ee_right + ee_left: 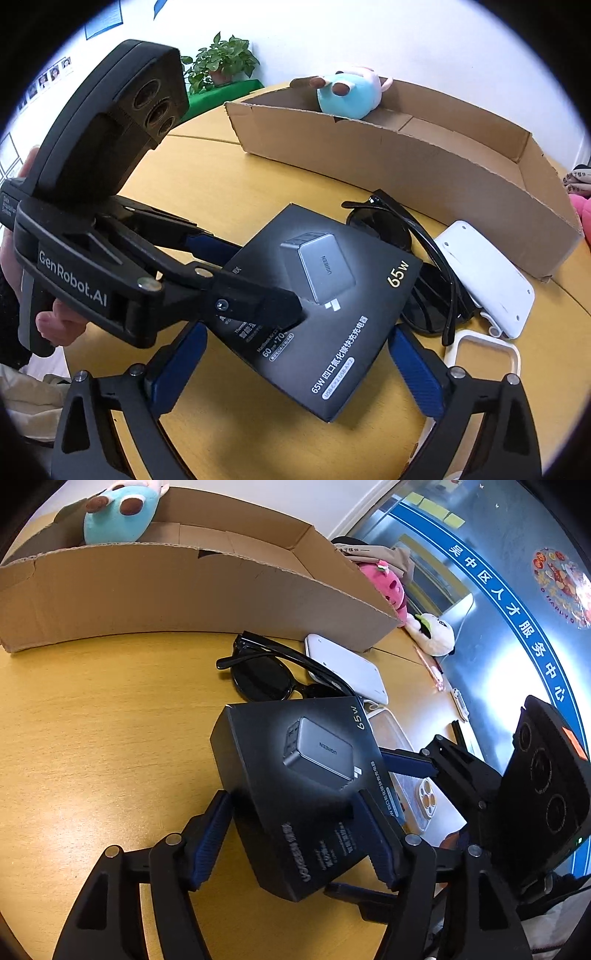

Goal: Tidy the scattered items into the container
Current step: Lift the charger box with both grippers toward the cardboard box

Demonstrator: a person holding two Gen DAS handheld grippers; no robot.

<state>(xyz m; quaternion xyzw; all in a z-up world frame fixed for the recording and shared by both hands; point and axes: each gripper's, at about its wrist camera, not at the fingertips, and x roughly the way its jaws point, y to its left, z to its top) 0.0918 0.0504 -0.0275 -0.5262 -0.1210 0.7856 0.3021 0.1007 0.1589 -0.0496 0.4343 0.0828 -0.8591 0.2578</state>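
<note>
left claw [295, 834] grips the black charger box [306, 775] – right claw [295, 369] open astride it, not touching.

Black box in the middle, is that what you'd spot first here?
Yes: the black charger box sits tilted on the yellow table, with both grippers' blue fingers around it. Behind it lie dark sunglasses, and a blue plush toy peeks from the long cardboard box.

- Left gripper [299, 838] angled downward, blue pads closed against both sides of the black charger box [295, 775].
- Right gripper [295, 369] angled downward too, jaws wide, pads flanking the box without touching.
</note>
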